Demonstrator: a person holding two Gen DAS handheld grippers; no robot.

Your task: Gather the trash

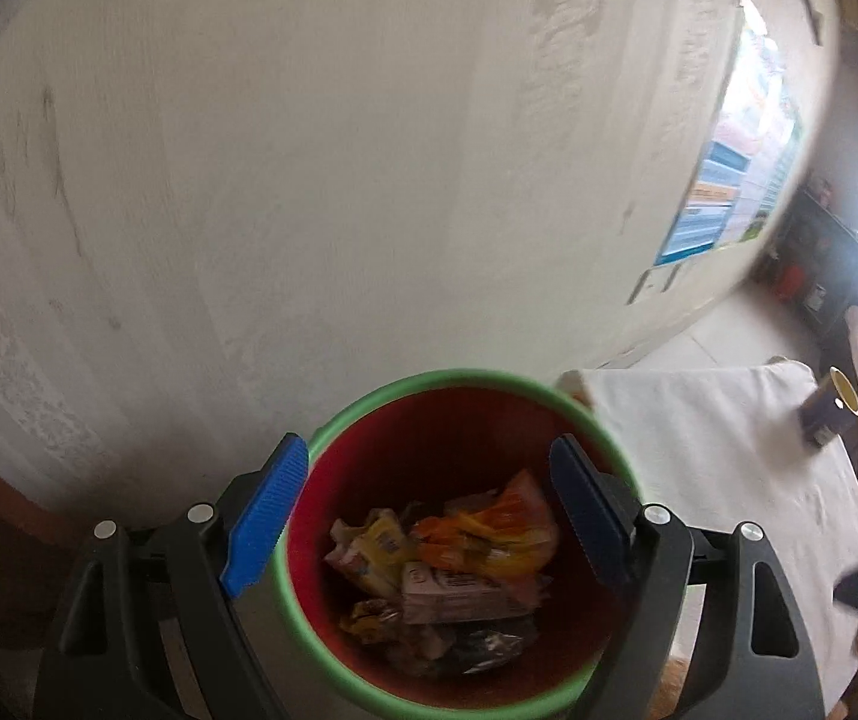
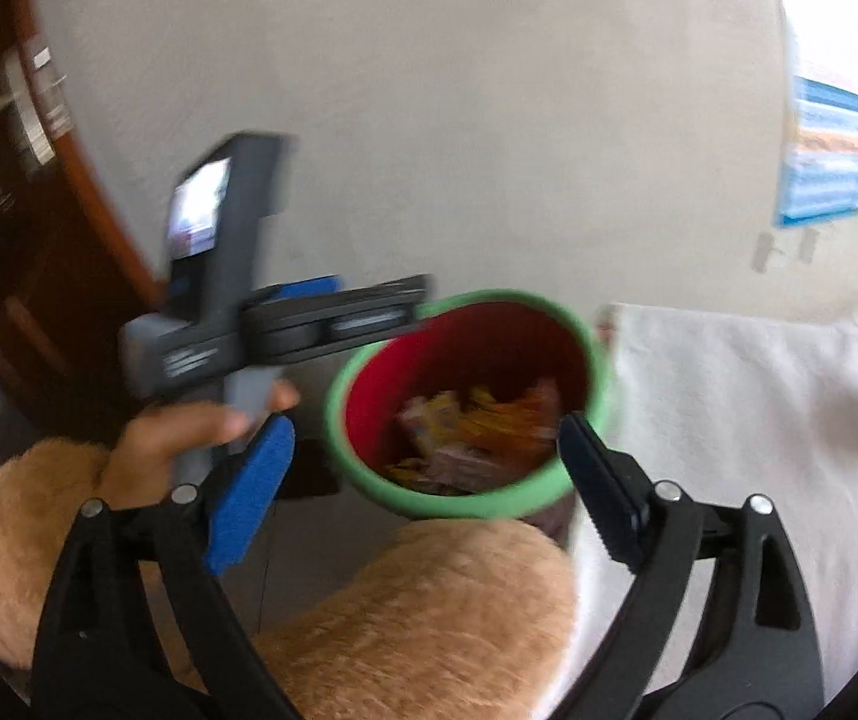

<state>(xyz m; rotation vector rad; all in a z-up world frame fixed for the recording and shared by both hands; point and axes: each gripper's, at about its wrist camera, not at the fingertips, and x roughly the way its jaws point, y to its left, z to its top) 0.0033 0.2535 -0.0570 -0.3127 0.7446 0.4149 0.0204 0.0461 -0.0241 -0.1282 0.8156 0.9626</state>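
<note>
I had the left tongs (image 1: 429, 516) spread wide and empty, poised over the red bin (image 1: 459, 414) with the green rim; the bin's mouth sat between the blue pads (image 1: 264, 519); inside lay the trash (image 1: 447, 564), a heap of yellow, orange and dark wrappers; to the right of the bin stretched the counter (image 1: 729, 450) under a white cloth, with a dark paper cup (image 1: 831, 408) lying tipped near its far edge; from the right wrist view, the left hand (image 2: 189, 438) gripped its handle beside the bin, and the right tongs (image 2: 423, 480) stood wide open, holding nothing, the footage blurred
</note>
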